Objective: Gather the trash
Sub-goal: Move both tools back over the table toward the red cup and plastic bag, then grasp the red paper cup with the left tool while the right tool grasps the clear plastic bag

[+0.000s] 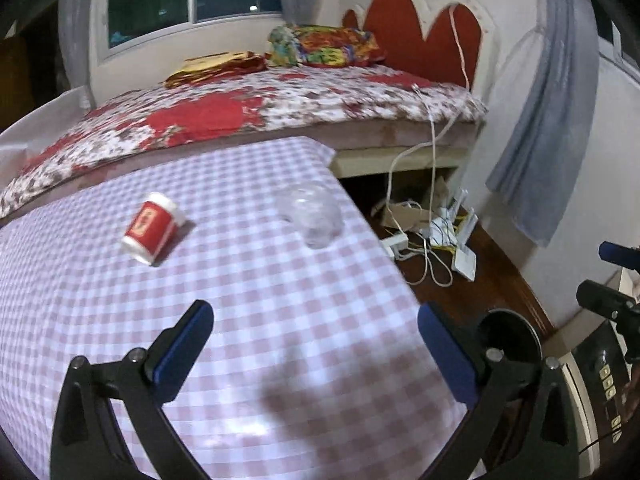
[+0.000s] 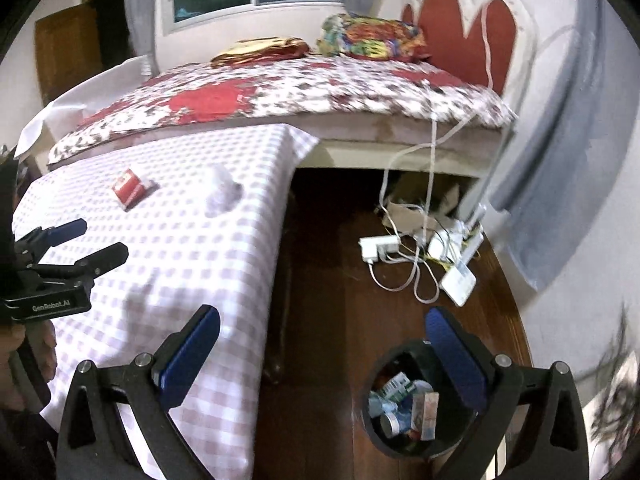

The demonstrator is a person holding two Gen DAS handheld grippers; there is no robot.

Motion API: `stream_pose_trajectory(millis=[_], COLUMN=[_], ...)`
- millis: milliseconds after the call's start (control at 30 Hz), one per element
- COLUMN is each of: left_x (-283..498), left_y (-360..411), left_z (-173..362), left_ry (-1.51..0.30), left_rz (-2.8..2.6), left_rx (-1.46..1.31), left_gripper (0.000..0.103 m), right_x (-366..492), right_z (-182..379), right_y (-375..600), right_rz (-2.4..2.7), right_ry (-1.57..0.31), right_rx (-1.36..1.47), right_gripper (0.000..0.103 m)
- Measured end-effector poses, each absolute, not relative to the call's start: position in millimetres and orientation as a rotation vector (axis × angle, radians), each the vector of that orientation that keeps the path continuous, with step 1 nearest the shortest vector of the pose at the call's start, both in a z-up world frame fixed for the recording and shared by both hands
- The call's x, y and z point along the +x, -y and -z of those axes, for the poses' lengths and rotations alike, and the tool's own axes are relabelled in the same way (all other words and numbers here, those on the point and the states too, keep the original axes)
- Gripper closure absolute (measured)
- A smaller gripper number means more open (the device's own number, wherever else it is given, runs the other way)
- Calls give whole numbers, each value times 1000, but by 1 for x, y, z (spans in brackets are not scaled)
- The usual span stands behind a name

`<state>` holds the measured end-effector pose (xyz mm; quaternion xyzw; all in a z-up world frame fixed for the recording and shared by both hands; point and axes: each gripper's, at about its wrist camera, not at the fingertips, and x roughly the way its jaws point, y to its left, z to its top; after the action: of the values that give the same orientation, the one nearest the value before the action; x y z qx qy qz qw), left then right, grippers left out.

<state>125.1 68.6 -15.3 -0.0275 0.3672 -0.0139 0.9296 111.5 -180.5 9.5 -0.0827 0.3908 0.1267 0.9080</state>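
Note:
A red-and-white jar [image 1: 153, 227] lies on its side on the checked tablecloth [image 1: 256, 320], and a clear plastic container [image 1: 314, 216] sits to its right near the table's edge. My left gripper [image 1: 316, 344] hovers open above the cloth, short of both, with nothing between its fingers. The right wrist view shows the jar [image 2: 130, 189] and the clear container [image 2: 222, 192] far off. My right gripper [image 2: 324, 354] is open and empty over the floor, above a black bin [image 2: 412, 400] holding several pieces of trash. The left gripper [image 2: 96, 242] shows at the left, open.
A bed [image 1: 280, 100] with a floral cover stands behind the table. On the wooden floor [image 2: 328, 272] to the right lie a power strip [image 2: 378, 248], white cables and a router [image 2: 458, 282]. A grey curtain [image 1: 548, 132] hangs at the right wall.

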Motion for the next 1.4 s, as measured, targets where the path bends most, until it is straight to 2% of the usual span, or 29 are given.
stream_pose_trajectory(millis=[667,1300,1400], left_x=[104,189,208], left_y=[-214,-254,-259], left_z=[15,61,69], left_ry=[-681,-773,-789], left_rz=[-210,-204,-203], left_rx=[-156,-118,-124], left_gripper=[1,2,3], right_x=[142,262,277], right_z=[-41,45,59], right_y=[33,-6,-11], right_rz=[-566,-530,-531], right_ry=[-742,-941,-966], right_rx=[-303,-315,-311], right_gripper=[0,0,3])
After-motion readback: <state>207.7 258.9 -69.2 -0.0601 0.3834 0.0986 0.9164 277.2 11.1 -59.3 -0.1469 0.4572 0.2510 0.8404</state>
